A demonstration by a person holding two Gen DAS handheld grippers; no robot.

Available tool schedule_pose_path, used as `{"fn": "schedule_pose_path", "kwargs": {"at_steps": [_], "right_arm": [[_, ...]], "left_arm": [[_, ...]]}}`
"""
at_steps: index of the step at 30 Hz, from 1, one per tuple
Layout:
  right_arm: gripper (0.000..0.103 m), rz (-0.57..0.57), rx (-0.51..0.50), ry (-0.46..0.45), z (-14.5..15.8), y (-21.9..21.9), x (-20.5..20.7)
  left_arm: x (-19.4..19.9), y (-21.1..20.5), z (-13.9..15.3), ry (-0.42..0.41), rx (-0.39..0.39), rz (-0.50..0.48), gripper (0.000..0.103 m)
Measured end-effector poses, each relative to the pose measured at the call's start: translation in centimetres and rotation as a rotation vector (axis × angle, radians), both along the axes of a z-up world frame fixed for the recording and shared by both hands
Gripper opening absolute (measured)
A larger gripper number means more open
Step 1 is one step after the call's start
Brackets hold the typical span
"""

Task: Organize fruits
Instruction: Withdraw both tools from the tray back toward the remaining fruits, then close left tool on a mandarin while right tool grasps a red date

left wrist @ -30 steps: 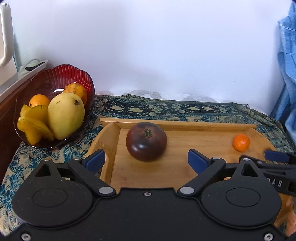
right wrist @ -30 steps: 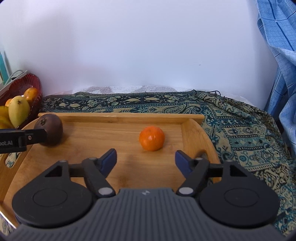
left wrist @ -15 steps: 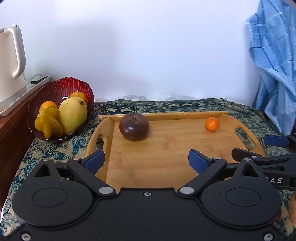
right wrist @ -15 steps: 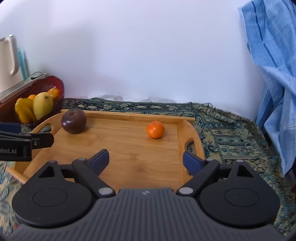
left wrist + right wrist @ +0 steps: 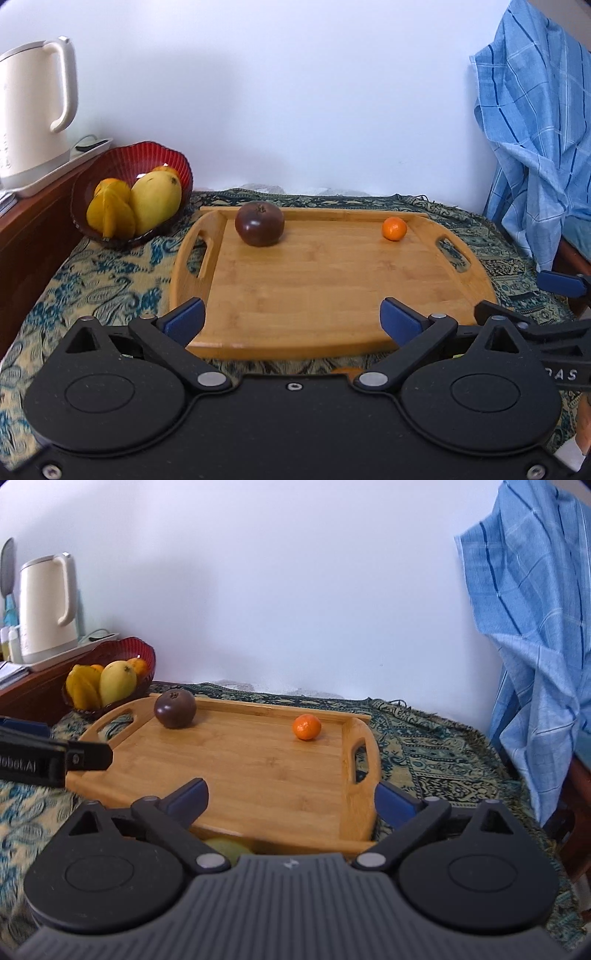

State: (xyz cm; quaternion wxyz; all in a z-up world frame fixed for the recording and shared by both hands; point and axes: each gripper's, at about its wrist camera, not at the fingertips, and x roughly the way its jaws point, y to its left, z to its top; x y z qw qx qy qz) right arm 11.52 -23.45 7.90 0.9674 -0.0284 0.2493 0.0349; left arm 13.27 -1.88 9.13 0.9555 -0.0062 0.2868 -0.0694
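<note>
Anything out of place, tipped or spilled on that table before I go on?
Nothing spilled or damaged. The dark round fruit and the small orange sit loose on the wooden tray, apart from the fruit in the red bowl. A pale green fruit lies off the tray's near edge, mostly hidden.

A dark purple-brown round fruit [image 5: 259,223] sits stem-up near the far left corner of the wooden tray [image 5: 325,295], and a small orange tangerine [image 5: 394,229] sits near the far right corner, well apart from it. Beside the tray's left end a red ribbed bowl [image 5: 122,162] holds a yellow mango [image 5: 155,201], a yellow starfruit [image 5: 110,214] and oranges [image 5: 107,183] packed together.
</note>
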Motion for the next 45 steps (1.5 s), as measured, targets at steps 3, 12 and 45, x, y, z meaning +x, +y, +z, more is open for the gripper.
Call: {"fn": "schedule_pose_path", "kwargs": {"at_steps": [3, 12, 45], "right_arm": [[0.103, 0.005, -0.020, -0.021, -0.1, -0.1, -1.4], [0.103, -0.006, -0.022, -0.046, -0.8, -1.1, -4.2], [0.103, -0.073, -0.011, -0.013, -6.0, -2.2, -7.0]], "left_arm": [[-1.2, -0.1, -0.4, -0.008, 0.010, -0.005, 0.102], [-4.0, -0.6, -1.6, -0.024, 0.057, -0.024, 0.102], [-7.3, -0.2, -6.6, -0.016, 0.109, 0.000, 0.102]]}}
